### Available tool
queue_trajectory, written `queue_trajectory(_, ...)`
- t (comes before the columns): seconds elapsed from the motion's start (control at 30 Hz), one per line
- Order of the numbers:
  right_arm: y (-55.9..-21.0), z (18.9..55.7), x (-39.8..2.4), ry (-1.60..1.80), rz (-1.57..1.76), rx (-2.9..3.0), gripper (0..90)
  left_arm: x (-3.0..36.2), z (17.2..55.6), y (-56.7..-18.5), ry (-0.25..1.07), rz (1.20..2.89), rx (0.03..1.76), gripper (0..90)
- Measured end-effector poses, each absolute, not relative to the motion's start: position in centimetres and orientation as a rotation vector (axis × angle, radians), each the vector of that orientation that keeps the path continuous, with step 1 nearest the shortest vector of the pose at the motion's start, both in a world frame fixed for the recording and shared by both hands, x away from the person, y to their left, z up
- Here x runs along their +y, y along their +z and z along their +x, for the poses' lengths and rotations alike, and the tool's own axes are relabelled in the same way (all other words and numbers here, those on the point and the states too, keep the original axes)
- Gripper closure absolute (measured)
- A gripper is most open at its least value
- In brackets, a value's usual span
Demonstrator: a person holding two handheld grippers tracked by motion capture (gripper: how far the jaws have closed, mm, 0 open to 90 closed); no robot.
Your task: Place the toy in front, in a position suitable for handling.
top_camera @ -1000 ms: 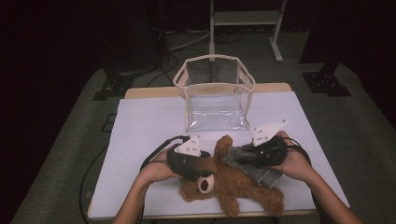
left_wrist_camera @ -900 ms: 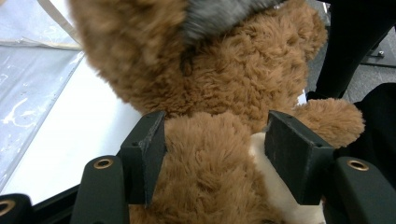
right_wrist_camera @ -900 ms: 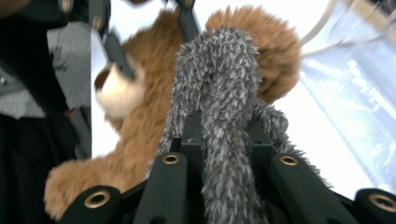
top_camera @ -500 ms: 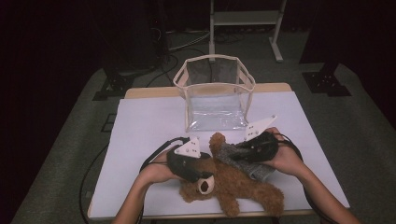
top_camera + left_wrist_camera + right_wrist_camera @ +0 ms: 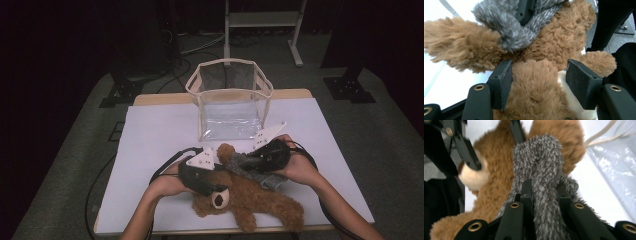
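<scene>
A brown teddy bear lies on its back at the front of the white table, one arm raised toward the back. My left gripper is closed on the bear's head, a black pad pressing the fur on each side. A grey fuzzy scarf is draped across the bear's chest and neck. My right gripper is shut on a bunched fold of the scarf, which bulges up between its jaws. In the left gripper view, the tip of the right gripper pokes into the scarf above the bear.
A clear plastic bag with cream trim stands open and upright at the back middle of the table, just beyond the bear's raised arm. Black cables trail from both grippers across the table. Dark floor and stand legs surround the table.
My right gripper has moved left toward the bear's neck, dragging the grey scarf with it. The left gripper has stayed on the bear's head.
</scene>
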State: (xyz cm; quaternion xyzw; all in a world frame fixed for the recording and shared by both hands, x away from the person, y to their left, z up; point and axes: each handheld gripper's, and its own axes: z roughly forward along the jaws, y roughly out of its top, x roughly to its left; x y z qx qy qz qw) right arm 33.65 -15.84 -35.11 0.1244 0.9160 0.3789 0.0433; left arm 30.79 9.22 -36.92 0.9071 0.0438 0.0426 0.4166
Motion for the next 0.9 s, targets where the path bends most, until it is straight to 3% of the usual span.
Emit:
queue_trajectory(0.53, -35.3, 33.1, -24.3, 1.168, 0.61, 2.74, 73.2, 9.1, 30.9, -36.9, 0.102, 2.274, 0.12, 37.8)
queue_trajectory(0.9, -34.6, 32.6, -22.2, 1.188, 0.501, 2.746, 73.2, 9.2, 30.8, -37.0, 0.098, 2.269, 0.121, 37.9)
